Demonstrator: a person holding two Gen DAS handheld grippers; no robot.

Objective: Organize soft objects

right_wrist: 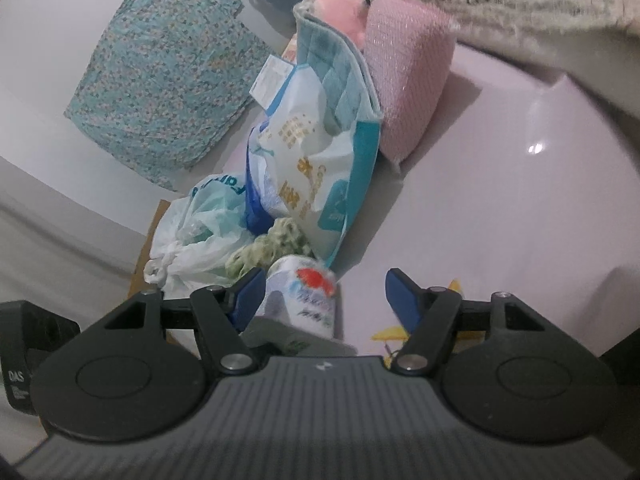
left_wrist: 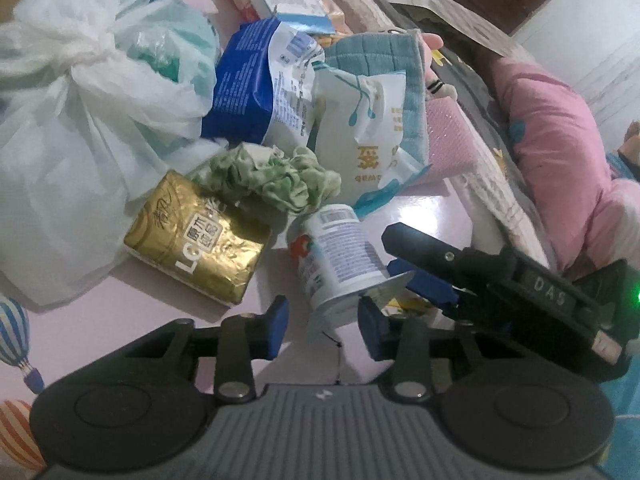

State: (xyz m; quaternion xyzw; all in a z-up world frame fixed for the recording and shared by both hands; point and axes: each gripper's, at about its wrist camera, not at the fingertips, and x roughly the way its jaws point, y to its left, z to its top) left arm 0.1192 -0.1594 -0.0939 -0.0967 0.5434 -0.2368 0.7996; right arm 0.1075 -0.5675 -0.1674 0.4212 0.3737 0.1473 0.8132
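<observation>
A white yogurt-style cup (left_wrist: 338, 258) with a peeled foil lid lies on its side on the pink table (left_wrist: 120, 312). My left gripper (left_wrist: 322, 322) is open, its blue pads either side of the cup's lid end. My right gripper (right_wrist: 326, 300) is open too, the same cup (right_wrist: 304, 294) between its pads, nearer the left one; its body also shows in the left wrist view (left_wrist: 500, 276). Behind the cup lie a green scrunchie (left_wrist: 276, 178), a gold tissue pack (left_wrist: 200, 240), a white wipes pack (left_wrist: 372, 140) and a blue pack (left_wrist: 244, 80).
Tied white plastic bags (left_wrist: 80, 92) fill the left. A teal quilted cloth (left_wrist: 384, 52), a pink sponge (right_wrist: 408, 80) and a pink plush (right_wrist: 344, 12) stand behind the packs. A pink pillow (left_wrist: 560, 148) lies right. A teal patterned cushion (right_wrist: 160, 76) lies beyond the table.
</observation>
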